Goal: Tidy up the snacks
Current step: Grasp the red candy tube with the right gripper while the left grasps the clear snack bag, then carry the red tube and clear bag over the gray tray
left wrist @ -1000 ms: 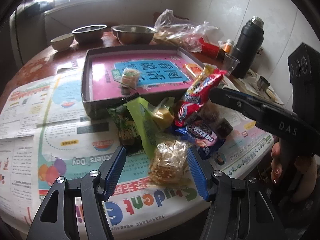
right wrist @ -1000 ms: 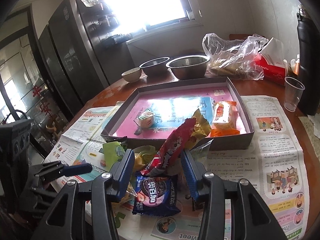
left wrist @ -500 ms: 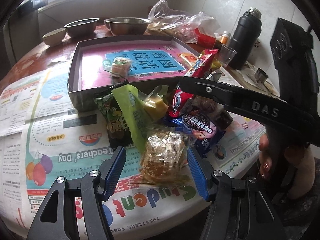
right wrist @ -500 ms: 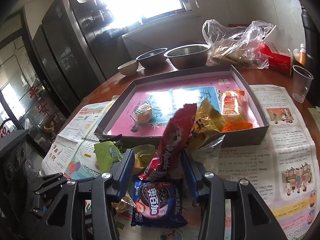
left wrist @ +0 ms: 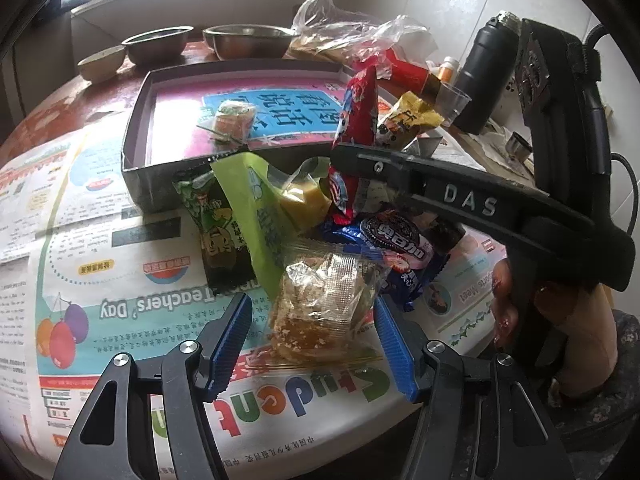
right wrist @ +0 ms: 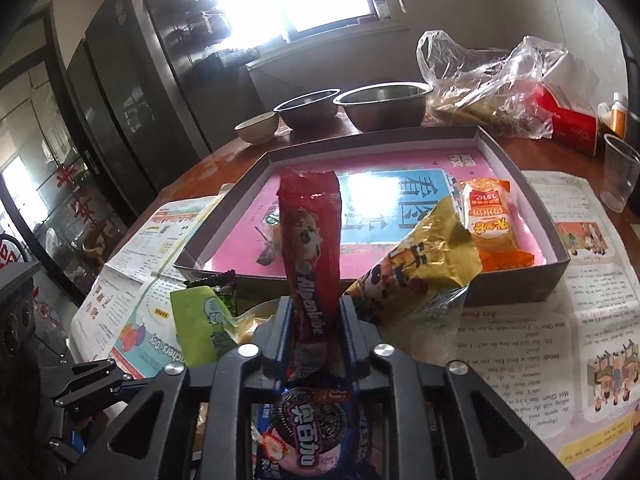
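Observation:
My right gripper [right wrist: 316, 312] is shut on a red Alpenliebe candy pack [right wrist: 310, 236], held upright over the snack pile; it also shows in the left wrist view [left wrist: 356, 128]. Beside it a yellow snack bag [right wrist: 420, 268] leans against the shallow pink-lined box [right wrist: 556, 256], which holds an orange wafer pack [right wrist: 488, 216] and a small wrapped cake [left wrist: 234, 118]. My left gripper [left wrist: 312, 340] is open, its blue pads on either side of a clear-wrapped brown pastry [left wrist: 324, 304]. A blue Oreo pack [left wrist: 400, 248] and two green packs [left wrist: 240, 208] lie in the pile.
Newspaper [left wrist: 100, 280] covers the round table, whose edge is close below the left gripper. Two steel bowls [right wrist: 380, 104] and a small bowl [right wrist: 256, 126] stand behind the box. A plastic bag [right wrist: 488, 80], a plastic cup [right wrist: 618, 172] and a black flask [left wrist: 488, 76] stand at the right.
My right gripper has closed on the red candy pack and stood it upright. My left gripper has moved closer to the clear-wrapped pastry and stays open.

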`<state>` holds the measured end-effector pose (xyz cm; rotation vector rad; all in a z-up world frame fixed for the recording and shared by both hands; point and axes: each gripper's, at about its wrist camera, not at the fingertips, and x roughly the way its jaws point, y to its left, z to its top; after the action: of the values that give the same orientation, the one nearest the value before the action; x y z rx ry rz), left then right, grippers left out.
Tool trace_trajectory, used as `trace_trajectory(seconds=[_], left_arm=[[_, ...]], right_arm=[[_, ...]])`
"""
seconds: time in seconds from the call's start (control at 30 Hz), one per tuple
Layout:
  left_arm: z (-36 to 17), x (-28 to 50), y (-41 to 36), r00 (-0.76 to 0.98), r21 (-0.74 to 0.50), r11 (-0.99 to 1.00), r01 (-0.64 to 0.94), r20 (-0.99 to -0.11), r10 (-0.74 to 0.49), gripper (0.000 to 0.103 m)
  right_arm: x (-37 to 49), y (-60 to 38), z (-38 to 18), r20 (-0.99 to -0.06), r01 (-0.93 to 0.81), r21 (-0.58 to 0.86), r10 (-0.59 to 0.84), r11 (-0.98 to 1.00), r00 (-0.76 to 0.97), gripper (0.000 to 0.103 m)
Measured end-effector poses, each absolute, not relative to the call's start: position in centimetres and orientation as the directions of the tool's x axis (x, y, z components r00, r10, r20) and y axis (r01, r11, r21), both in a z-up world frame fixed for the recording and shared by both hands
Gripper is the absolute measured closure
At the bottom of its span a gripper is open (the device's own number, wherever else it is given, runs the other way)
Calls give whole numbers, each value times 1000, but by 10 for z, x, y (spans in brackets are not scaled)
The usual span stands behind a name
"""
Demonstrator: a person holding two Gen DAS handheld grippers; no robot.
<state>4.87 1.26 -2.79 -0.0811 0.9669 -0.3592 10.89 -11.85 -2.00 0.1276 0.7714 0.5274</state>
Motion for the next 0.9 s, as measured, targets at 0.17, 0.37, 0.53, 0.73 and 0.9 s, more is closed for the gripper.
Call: trace_trajectory(seconds=[0.17,0.37,0.53,0.73,0.9], left_arm=[[-30,47,7,515,-215,938,271,-791,-329,49],[-29,47,9,511,-225,936,271,-790,-338,55],[-26,46,13,507,-242,934,264,-789,-348,57],[-16,42,18,524,-247,934,258,-776,-351,58],[-10,42,26,534,-262,933,245,-767,-355,58]], right_arm=[[107,-125,-20,-607,-406,325,518,854,603,85],[103,-132,-12,-584,-404,328,519,854,624,85],[100,-139,-6,-568,-400,339,524,851,634,85],[97,-140,-3,-560,-407,342,532,847,635,85],[94,-142,-2,-553,-408,348,536,844,638,85]])
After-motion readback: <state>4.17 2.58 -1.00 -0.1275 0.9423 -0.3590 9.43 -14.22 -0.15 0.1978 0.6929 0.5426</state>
